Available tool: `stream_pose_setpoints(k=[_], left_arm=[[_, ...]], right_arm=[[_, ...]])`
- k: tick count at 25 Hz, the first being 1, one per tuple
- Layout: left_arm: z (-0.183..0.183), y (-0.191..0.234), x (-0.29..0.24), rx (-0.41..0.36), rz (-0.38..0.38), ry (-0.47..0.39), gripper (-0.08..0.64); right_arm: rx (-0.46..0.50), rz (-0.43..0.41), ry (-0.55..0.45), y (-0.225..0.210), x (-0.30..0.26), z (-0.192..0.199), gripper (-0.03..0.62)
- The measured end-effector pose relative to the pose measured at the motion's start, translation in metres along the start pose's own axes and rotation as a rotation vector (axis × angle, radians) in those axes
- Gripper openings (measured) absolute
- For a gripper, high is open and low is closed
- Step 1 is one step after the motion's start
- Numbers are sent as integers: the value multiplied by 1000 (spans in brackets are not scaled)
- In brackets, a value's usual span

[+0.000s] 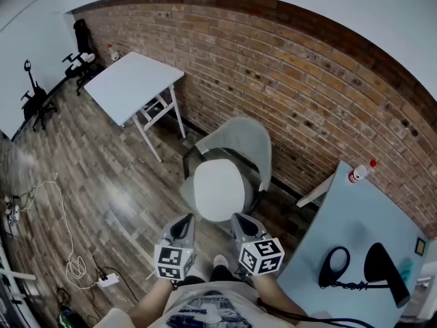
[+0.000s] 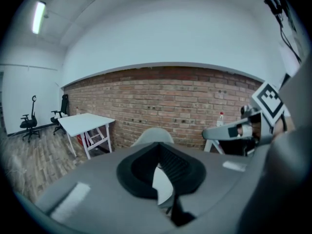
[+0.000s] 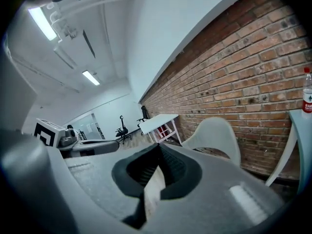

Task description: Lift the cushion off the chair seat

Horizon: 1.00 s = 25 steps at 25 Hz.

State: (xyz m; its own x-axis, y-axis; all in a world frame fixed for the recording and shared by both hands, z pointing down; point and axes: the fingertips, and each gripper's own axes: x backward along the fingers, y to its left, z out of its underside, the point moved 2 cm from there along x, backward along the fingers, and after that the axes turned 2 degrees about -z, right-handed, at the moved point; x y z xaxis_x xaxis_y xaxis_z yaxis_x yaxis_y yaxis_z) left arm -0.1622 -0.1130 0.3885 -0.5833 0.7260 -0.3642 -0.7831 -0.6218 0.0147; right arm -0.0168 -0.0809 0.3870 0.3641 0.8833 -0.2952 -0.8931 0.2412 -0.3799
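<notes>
A white round cushion (image 1: 218, 188) lies on the seat of a grey shell chair (image 1: 242, 139) that stands against the brick wall. In the head view my left gripper (image 1: 186, 220) and right gripper (image 1: 239, 219) hover side by side just short of the cushion's near edge, both pointing at it and both shut on nothing. Past the closed jaws of the left gripper (image 2: 158, 152), the left gripper view has the chair back (image 2: 152, 135) and a white sliver of cushion (image 2: 162, 182). The right gripper view shows the chair (image 3: 217, 133) beyond the closed right gripper (image 3: 158, 152).
A white table (image 1: 136, 80) stands to the left by the wall. At the right is a pale blue table (image 1: 341, 217) bearing a bottle (image 1: 358, 173) and black gear (image 1: 372, 265). Cables and a power strip (image 1: 102, 279) lie on the wooden floor; office chairs (image 1: 34, 101) are far left.
</notes>
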Motion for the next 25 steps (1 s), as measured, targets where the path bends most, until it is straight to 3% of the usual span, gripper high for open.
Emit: stream_pose_setpoints(k=[12, 19, 25], left_arm=[[-3, 26, -74, -13, 102, 52, -9], [-8, 75, -133, -28, 177, 69, -9], [-4, 122, -183, -35, 235, 113, -8]], right_arm=[[-58, 117, 32, -46, -45, -3, -2], [-83, 197, -15, -65, -94, -13, -2], [-105, 310, 6, -86, -135, -13, -2]])
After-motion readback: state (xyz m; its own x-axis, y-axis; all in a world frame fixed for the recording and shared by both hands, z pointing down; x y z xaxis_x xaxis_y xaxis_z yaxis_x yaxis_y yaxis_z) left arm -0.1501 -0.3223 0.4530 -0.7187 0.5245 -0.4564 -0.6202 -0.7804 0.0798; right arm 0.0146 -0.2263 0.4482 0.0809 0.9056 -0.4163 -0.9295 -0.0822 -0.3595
